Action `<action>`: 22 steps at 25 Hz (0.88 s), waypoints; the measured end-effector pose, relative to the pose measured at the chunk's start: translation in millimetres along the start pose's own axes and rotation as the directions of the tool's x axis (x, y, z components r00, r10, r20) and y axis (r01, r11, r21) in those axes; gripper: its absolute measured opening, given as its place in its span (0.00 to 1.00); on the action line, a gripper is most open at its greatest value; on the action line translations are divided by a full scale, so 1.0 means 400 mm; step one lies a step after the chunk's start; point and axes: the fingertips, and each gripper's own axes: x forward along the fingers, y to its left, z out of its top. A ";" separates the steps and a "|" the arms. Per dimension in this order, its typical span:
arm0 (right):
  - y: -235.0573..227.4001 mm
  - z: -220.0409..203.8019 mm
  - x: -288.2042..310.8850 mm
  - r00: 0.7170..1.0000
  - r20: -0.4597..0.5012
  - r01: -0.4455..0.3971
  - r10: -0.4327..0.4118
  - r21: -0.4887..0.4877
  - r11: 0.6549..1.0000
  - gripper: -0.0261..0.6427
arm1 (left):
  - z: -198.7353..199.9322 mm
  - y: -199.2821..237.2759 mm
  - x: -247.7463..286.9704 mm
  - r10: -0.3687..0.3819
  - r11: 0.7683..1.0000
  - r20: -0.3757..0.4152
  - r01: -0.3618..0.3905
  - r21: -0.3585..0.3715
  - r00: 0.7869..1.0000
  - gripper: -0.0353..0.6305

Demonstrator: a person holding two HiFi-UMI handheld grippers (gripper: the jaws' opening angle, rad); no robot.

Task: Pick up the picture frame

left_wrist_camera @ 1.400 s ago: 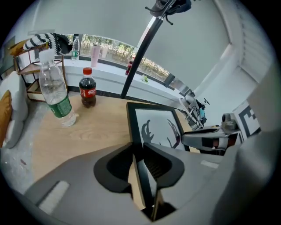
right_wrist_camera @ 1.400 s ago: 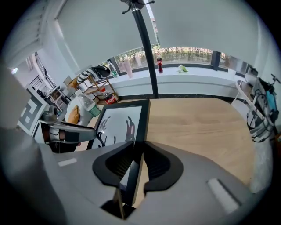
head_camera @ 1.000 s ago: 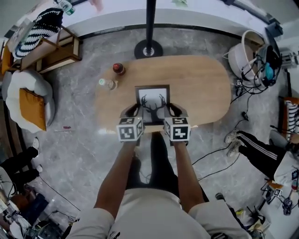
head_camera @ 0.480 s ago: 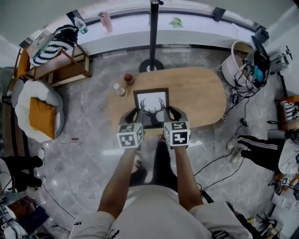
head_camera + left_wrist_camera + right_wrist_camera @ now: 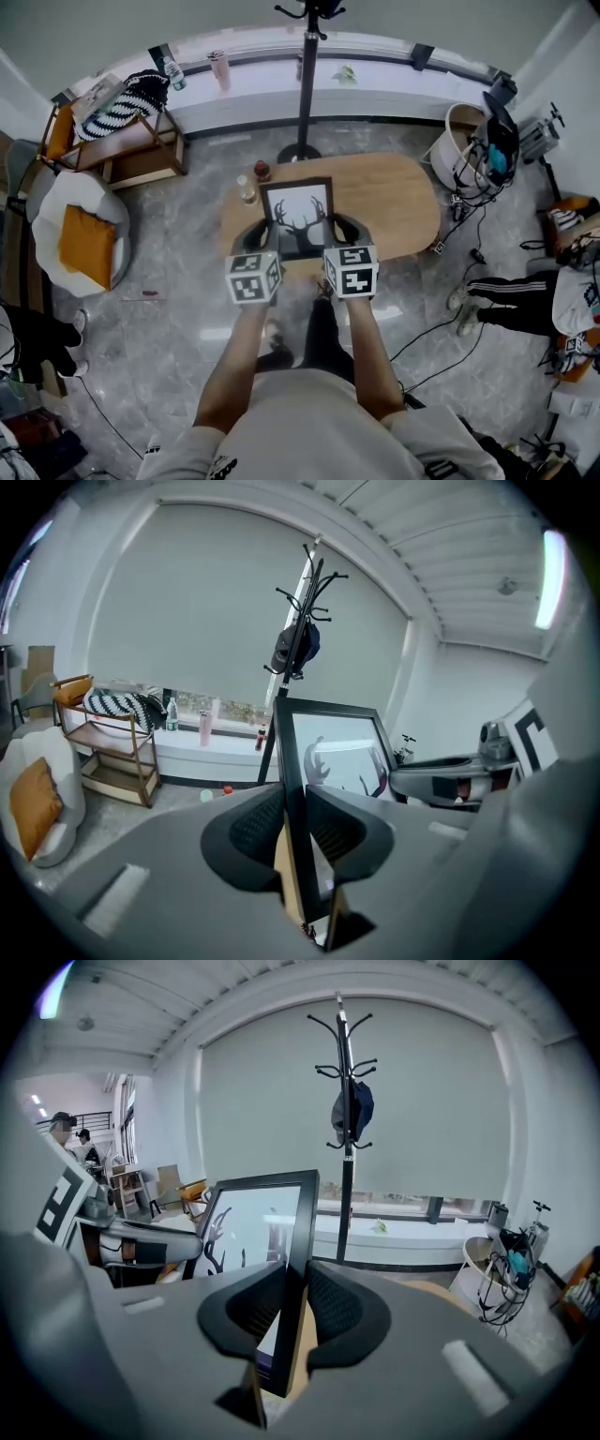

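Picture frame, black, antler print: you have it in the air over the near edge of the wooden counter, tilted face-up toward you and higher than a second ago. Left gripper, fingers clenched on the frame's left edge; right gripper, fingers clenched on its right edge; both raised with it. Your lift looks all but complete.

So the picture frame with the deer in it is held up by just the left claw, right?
Not quite: both claws hold it. The left claw pinches one side of the picture frame, and the right gripper view shows the right claw pinching the other side. The rest is right: it is the deer picture, and it is held up.
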 end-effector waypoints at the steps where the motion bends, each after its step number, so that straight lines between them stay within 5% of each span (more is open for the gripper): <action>1: 0.010 0.014 -0.018 1.000 0.016 0.001 -0.001 -0.007 1.000 0.16 | 0.015 -0.004 -0.021 -0.003 1.000 0.016 0.003 0.012 1.000 0.17; 12: 0.157 0.195 -0.208 0.975 0.220 0.011 0.008 -0.084 0.996 0.16 | 0.195 -0.004 -0.262 -0.024 0.994 0.236 -0.003 0.114 0.971 0.18; 22: 0.271 0.360 -0.375 0.905 0.424 0.033 0.038 -0.158 0.987 0.16 | 0.371 -0.018 -0.471 -0.052 0.972 0.444 -0.057 0.230 0.895 0.18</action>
